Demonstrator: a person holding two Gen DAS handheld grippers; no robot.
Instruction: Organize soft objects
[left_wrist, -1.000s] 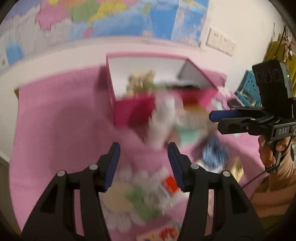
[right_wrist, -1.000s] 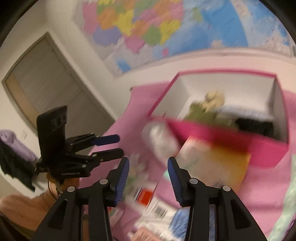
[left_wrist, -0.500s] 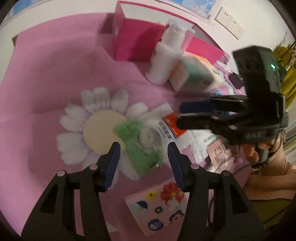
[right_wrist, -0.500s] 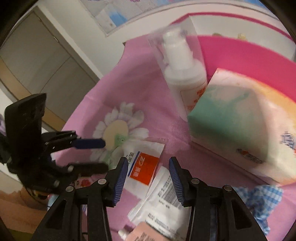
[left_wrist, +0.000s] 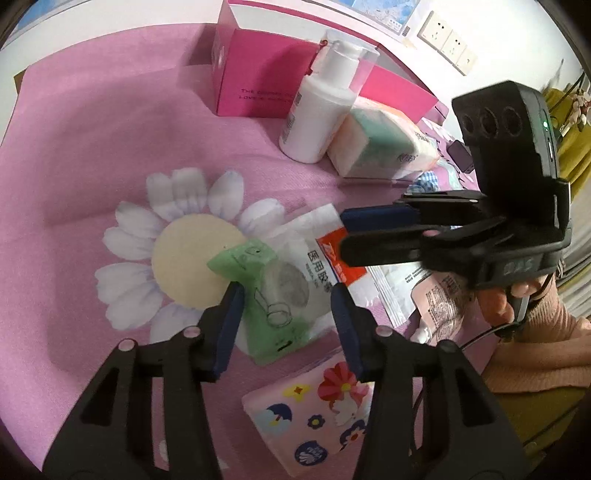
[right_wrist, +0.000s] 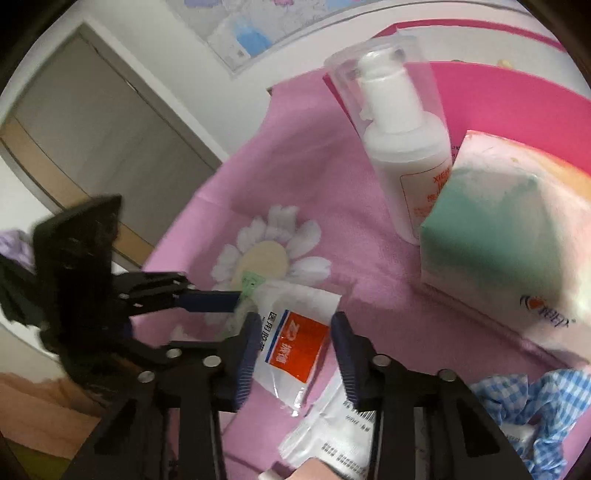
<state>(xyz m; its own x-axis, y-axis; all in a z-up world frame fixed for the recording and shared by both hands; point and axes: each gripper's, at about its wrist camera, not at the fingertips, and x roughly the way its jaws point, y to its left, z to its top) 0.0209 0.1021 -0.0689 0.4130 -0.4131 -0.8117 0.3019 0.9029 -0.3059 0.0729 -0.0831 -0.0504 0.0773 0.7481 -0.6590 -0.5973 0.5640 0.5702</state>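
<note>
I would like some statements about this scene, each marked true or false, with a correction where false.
1. The white pump bottle stands upright beside the tissue pack. True.
2. The left hand-held gripper is shut on the green packet. False: it is open, with the packet lying between its fingers on the pink cloth.
3. The right hand-held gripper is open above the white sachet with an orange label. True.
4. The pink box lies flat under the green packet. False: it stands behind the bottle, apart from the packet.
5. A daisy is printed on the cloth. True.
</note>
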